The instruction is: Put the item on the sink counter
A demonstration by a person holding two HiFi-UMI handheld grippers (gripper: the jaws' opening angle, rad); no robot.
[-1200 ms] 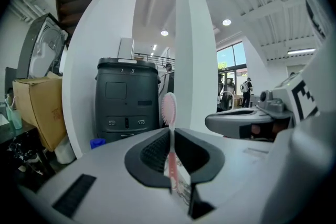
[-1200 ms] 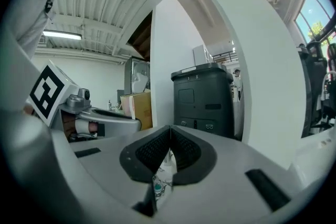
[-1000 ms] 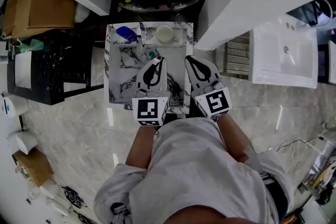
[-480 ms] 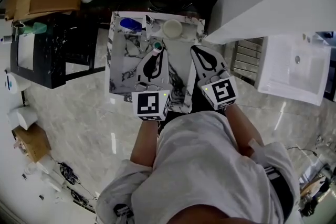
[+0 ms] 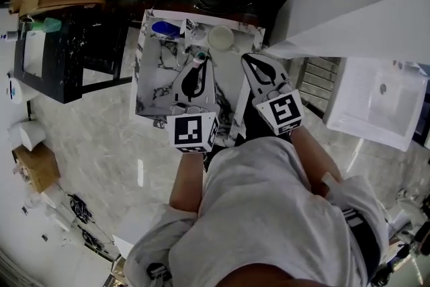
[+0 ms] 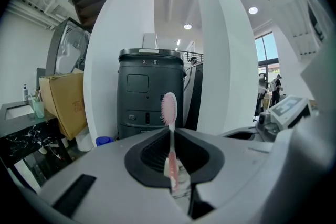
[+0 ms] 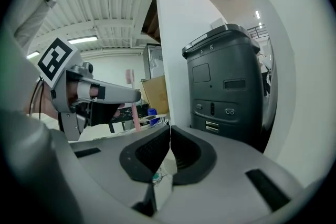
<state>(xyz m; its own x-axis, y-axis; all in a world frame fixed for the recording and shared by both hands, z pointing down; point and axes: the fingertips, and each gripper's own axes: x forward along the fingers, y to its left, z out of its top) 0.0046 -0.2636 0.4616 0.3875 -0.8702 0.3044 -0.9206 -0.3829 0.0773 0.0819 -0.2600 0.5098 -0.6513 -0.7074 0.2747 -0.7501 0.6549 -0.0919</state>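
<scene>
While the left gripper (image 6: pixel 173 157) pinches a pink toothbrush (image 6: pixel 169 108) by its handle, bristle head standing upright above the jaws, the right gripper (image 7: pixel 169 145) has its jaws pressed together on nothing. Both hang over the marble counter (image 5: pixel 151 87), the left towards its far edge, the right at its right edge. A blue item (image 5: pixel 164 28) and a white cup (image 5: pixel 220 37) stand along the far edge.
</scene>
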